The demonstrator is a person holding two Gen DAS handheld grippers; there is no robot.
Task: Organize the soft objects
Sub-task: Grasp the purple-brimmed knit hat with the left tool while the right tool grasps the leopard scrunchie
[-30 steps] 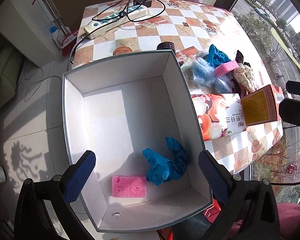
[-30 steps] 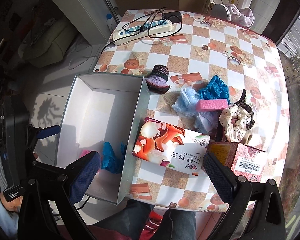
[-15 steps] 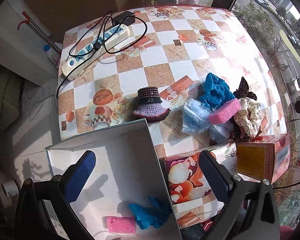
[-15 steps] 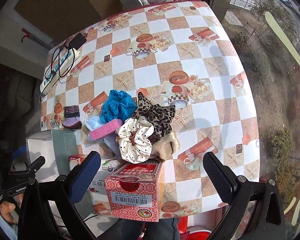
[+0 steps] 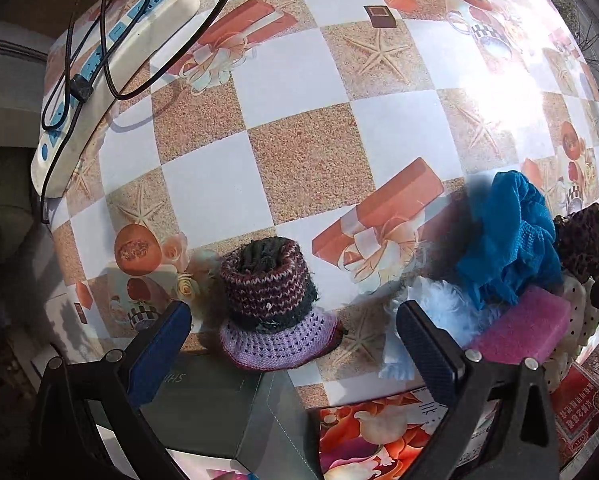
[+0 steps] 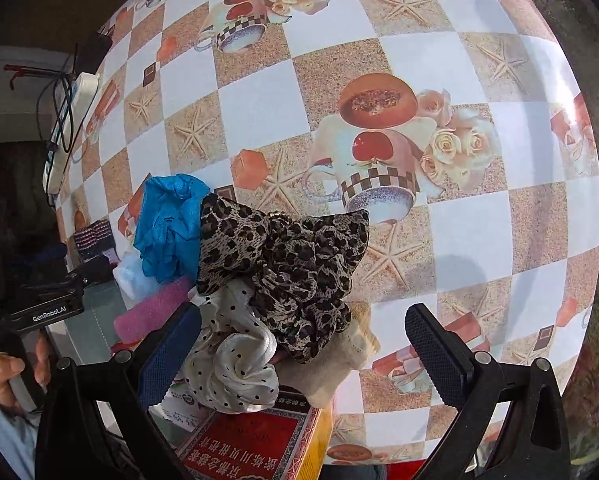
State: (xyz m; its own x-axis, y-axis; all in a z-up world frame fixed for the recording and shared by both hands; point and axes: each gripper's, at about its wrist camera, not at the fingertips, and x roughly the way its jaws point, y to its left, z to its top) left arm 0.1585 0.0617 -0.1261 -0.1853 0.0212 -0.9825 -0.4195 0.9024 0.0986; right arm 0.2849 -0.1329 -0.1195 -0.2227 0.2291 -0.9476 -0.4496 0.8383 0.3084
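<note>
Pink sponge partly behind left tongs

Both grippers' jaws wide apart

You move both grippers off the box: left gripper nears knit hat, right gripper nears leopard scrunchie.

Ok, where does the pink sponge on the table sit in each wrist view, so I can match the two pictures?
Left wrist: the pink sponge lies at lower right, just right of the left claw's right finger, below the blue cloth.
Right wrist: it sits at lower left, partly hidden behind the right claw's left finger.
Shared landmark: the blue cloth, just above the sponge in both.
</note>
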